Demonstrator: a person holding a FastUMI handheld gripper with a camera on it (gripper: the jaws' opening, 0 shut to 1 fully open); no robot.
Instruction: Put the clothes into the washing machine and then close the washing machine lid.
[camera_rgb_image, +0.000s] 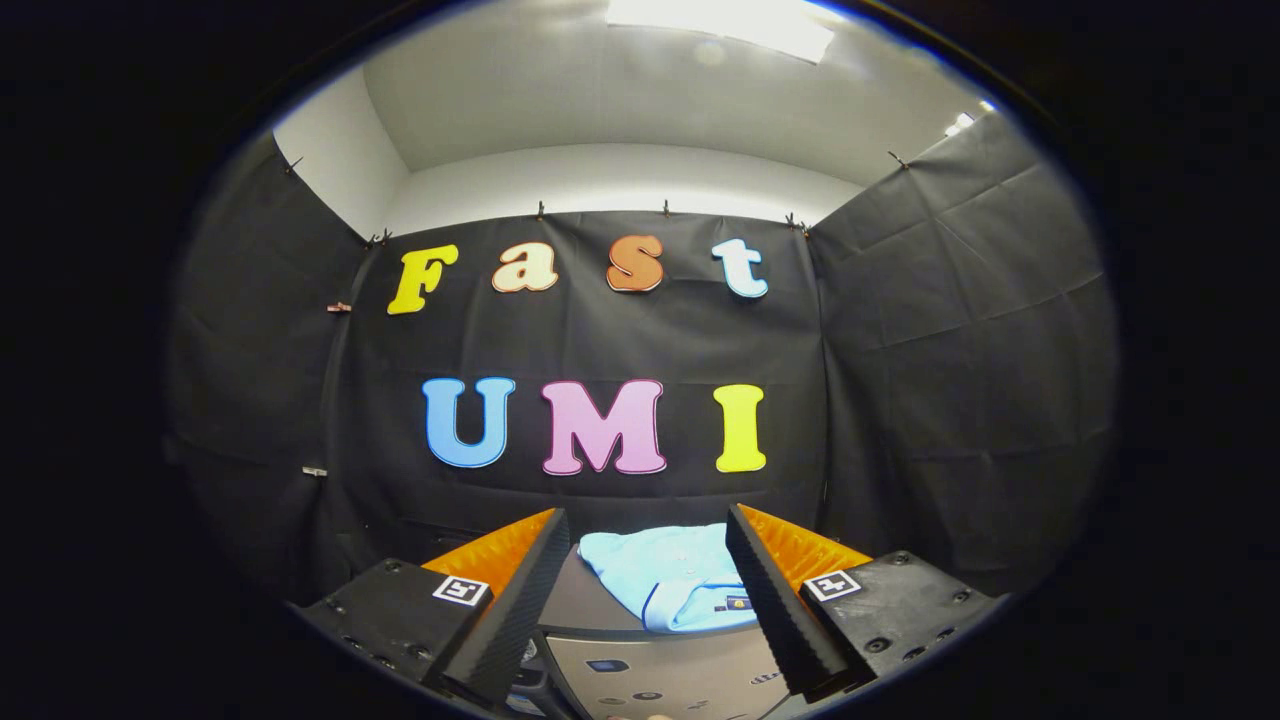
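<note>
A light blue folded garment (672, 580) lies on the grey top of the washing machine (585, 603), seen between and just beyond my fingers. My gripper (648, 535) is open, held above the machine, with nothing between its fingers (765, 590). Below the garment, the machine's silver control panel (670, 680) with small buttons runs along its front edge. The garment's right side is hidden behind my right finger.
Black cloth walls close the booth at the back and on both sides. A white ceiling with a bright light panel (722, 22) is overhead.
</note>
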